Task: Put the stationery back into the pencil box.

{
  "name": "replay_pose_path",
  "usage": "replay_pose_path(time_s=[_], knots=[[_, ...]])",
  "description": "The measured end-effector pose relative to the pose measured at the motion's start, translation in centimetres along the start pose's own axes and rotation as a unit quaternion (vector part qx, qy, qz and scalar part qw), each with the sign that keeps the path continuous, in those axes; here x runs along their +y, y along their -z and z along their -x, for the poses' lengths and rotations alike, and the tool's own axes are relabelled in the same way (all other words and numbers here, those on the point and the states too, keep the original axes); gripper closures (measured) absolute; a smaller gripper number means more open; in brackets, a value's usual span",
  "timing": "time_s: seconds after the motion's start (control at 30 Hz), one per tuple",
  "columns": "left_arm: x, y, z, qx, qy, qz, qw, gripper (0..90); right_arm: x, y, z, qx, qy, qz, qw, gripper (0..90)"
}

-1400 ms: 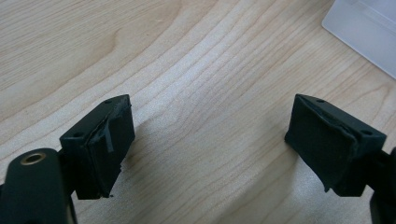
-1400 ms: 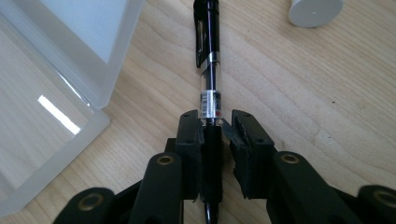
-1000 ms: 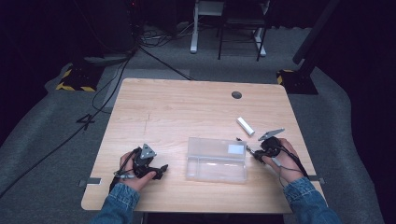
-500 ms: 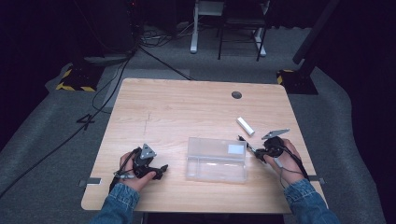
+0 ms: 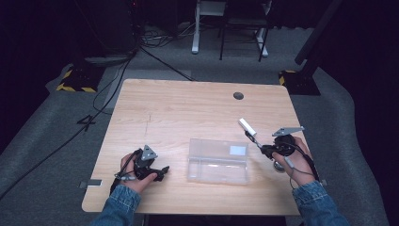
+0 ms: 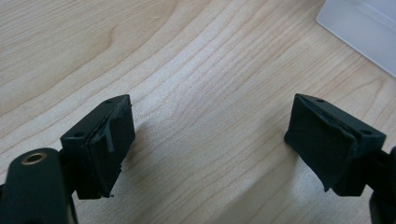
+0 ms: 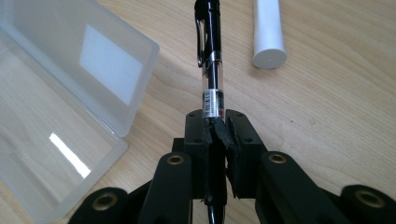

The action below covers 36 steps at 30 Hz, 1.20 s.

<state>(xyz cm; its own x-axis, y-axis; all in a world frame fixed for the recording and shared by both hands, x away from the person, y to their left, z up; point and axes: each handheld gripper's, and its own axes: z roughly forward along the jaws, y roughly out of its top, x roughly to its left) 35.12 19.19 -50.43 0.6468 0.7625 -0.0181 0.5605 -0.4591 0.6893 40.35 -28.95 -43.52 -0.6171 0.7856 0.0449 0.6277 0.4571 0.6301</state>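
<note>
The right gripper (image 7: 215,126) is clamping its jaws on a black pen (image 7: 208,56) near the worktop's right edge, probably bound for the open clear case (image 5: 218,161) by the front edge. The left gripper (image 6: 210,144) is idling near the front-left corner, jaws wide, holding nothing.

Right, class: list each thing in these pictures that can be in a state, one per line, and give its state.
Clear plastic case: open, lid laid flat, nothing inside.
Black pen: clamped in the right tongs, pointing away from them.
White cylinder: lying on its side on the table, beside the pen, not held.
Left tongs: open, nothing between them, over bare wood.
</note>
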Motion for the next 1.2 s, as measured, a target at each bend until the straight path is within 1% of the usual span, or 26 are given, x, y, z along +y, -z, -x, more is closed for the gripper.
replay_pose_path(time_s=[0.1, 0.13, 0.17, 0.3, 0.43, 0.5, 0.53, 0.57, 0.6, 0.7, 0.77, 0.83, 0.93, 0.97, 1.07, 1.2], knots=[[0.0, 0.0, 0.0, 0.000, 0.000, 0.000, 1.0000, 15.4, 0.2, 0.8, -0.2, 0.005, 0.000, 0.009, 0.9999, 80.1], [0.0, 0.0, 0.0, 0.000, 0.000, 0.000, 1.0000, 15.5, 0.4, 1.3, -0.4, 0.007, 0.005, 0.016, 0.9998, 80.1], [0.0, 0.0, 0.0, 0.000, 0.000, 0.000, 1.0000, 15.5, 0.4, 1.3, -0.4, 0.007, 0.005, 0.016, 0.9998, 80.1], [0.0, 0.0, 0.0, 0.000, 0.000, 0.000, 1.0000, 15.5, 0.9, 2.3, -1.3, 0.016, 0.025, 0.028, 0.9992, 80.1], [0.0, 0.0, 0.0, 0.000, -0.001, 0.000, 1.0000, 15.4, 1.6, 3.0, -2.5, 0.034, 0.047, 0.035, 0.9977, 80.1], [0.0, 0.0, 0.0, 0.000, 0.000, 0.000, 1.0000, 15.4, 1.8, 3.1, -2.9, 0.044, 0.053, 0.039, 0.9969, 80.0], [0.0, 0.0, 0.0, 0.000, 0.000, 0.000, 1.0000, 15.5, 2.0, 3.2, -3.3, 0.046, 0.058, 0.040, 0.9965, 80.0], [0.0, 0.0, 0.0, 0.000, 0.000, 0.000, 1.0000, 15.4, 2.0, 3.2, -3.3, 0.046, 0.058, 0.040, 0.9965, 80.0], [0.0, 0.0, 0.0, 0.000, 0.000, 0.000, 1.0000, 15.5, 2.3, 3.3, -3.9, 0.052, 0.066, 0.042, 0.9955, 80.0], [0.0, 0.0, 0.0, 0.000, 0.000, 0.000, 1.0000, 15.4, 2.6, 3.3, -4.5, 0.059, 0.077, 0.043, 0.9944, 80.1], [0.0, 0.0, 0.0, 0.000, 0.000, 0.000, 1.0000, 15.5, 2.9, 3.2, -5.1, 0.073, 0.087, 0.041, 0.9927, 80.0], [0.0, 0.0, 0.0, 0.000, 0.000, 0.000, 1.0000, 15.5, 3.1, 3.1, -5.6, 0.081, 0.092, 0.039, 0.9917, 80.0], [0.0, 0.0, 0.0, 0.000, 0.000, 0.000, 1.0000, 15.5, 3.4, 2.9, -6.3, 0.088, 0.106, 0.036, 0.9899, 80.0], [0.0, 0.0, 0.0, 0.000, 0.000, 0.000, 1.0000, 15.4, 3.4, 2.9, -6.3, 0.088, 0.106, 0.036, 0.9899, 80.0], [0.0, 0.0, 0.0, 0.000, 0.000, 0.000, 1.0000, 15.4, 3.7, 2.7, -7.0, 0.093, 0.115, 0.031, 0.9886, 80.0], [0.0, 0.0, 0.0, 0.000, 0.000, 0.000, 1.0000, 15.4, 3.9, 2.3, -7.7, 0.101, 0.130, 0.018, 0.9861, 80.0]])
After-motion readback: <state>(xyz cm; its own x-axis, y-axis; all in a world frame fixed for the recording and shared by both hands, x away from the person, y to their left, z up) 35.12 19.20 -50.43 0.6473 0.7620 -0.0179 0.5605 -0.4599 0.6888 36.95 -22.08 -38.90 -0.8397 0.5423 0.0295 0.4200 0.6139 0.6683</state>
